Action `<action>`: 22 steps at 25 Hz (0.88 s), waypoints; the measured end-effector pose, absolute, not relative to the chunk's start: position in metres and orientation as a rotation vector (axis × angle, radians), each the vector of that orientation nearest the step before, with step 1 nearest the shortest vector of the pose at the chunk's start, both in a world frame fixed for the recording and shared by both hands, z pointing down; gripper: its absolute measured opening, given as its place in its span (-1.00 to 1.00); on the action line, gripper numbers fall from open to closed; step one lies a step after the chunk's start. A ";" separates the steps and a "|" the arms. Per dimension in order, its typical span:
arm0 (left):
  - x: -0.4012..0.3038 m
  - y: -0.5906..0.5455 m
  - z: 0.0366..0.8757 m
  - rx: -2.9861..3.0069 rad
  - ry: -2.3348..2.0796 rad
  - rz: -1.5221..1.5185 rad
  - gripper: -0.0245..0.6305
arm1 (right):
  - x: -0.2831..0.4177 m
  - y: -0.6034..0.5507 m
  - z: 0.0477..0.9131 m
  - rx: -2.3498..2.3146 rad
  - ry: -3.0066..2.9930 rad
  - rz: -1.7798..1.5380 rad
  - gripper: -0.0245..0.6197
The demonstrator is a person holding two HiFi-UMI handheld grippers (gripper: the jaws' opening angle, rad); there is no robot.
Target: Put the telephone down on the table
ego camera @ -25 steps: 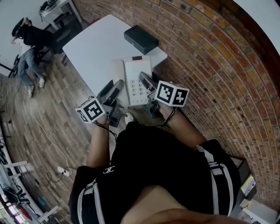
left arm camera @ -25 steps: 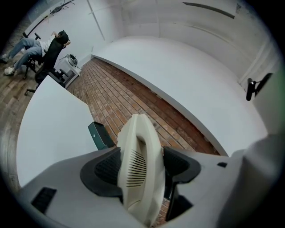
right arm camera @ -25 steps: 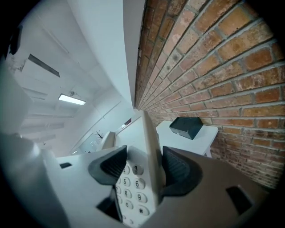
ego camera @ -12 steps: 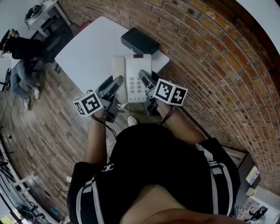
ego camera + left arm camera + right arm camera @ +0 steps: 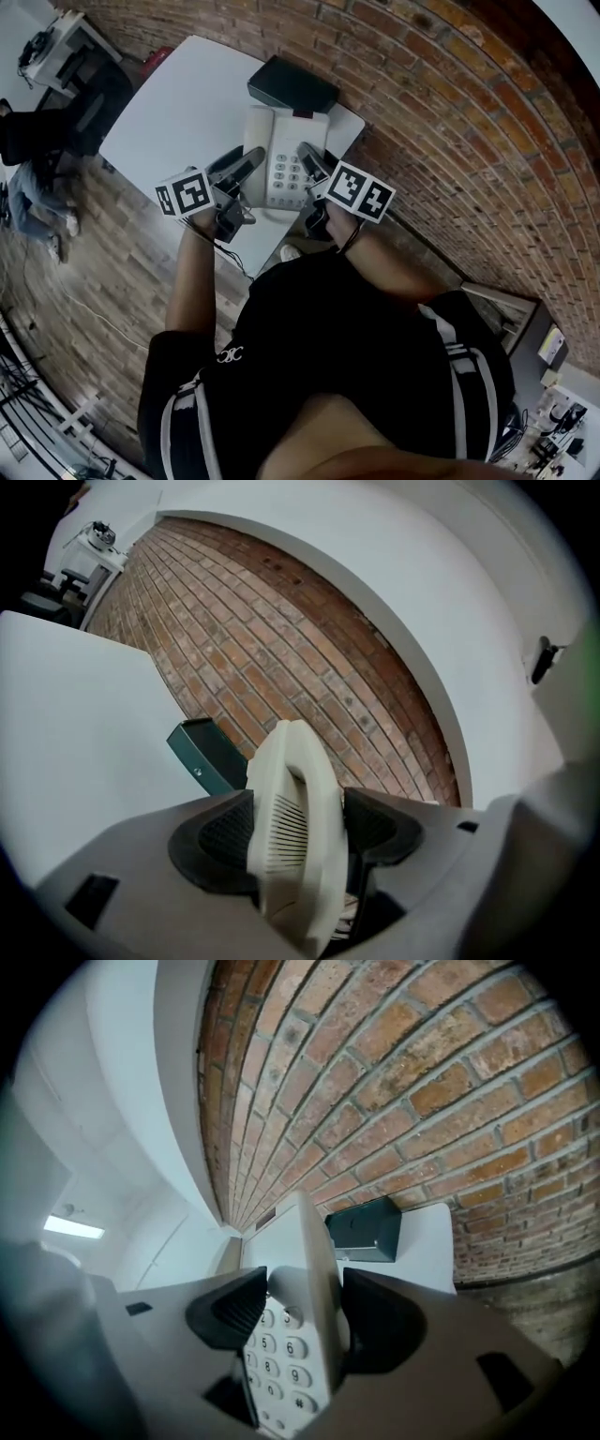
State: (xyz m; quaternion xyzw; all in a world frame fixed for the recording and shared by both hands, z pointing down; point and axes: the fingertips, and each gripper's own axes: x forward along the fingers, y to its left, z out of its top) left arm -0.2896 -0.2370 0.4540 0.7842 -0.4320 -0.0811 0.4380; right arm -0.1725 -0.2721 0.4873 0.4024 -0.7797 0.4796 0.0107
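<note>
The telephone has advanced over the table; my left gripper and right gripper clamp its opposite edges, keeping it level.

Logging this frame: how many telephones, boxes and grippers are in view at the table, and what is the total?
Telephones: 1, the white telephone, clamped on both sides.
Boxes: 1, the dark box beyond the telephone.
Grippers: 2, the left gripper and the right gripper.
Total: 4.
</note>
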 end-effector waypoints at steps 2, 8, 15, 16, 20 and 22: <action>-0.292 -0.251 0.465 1.944 -1.024 -0.163 -0.01 | -0.174 -0.279 0.499 1.314 -2.382 1.538 -0.24; -0.286 -0.276 0.515 1.897 -0.875 -0.059 -0.01 | -0.164 -0.286 0.549 1.470 -2.191 1.670 -0.24; -0.272 -0.290 0.571 1.858 -0.766 0.081 -0.01 | -0.152 -0.280 0.608 1.596 -2.005 1.810 -0.24; -0.270 -0.292 0.578 1.855 -0.749 0.094 -0.01 | -0.150 -0.280 0.615 1.615 -1.987 1.817 -0.24; -0.263 -0.301 0.602 1.846 -0.692 0.145 -0.01 | -0.144 -0.281 0.639 1.684 -1.920 1.851 -0.24; -0.258 -0.304 0.614 1.848 -0.661 0.163 -0.01 | -0.140 -0.280 0.650 1.723 -1.884 1.868 -0.24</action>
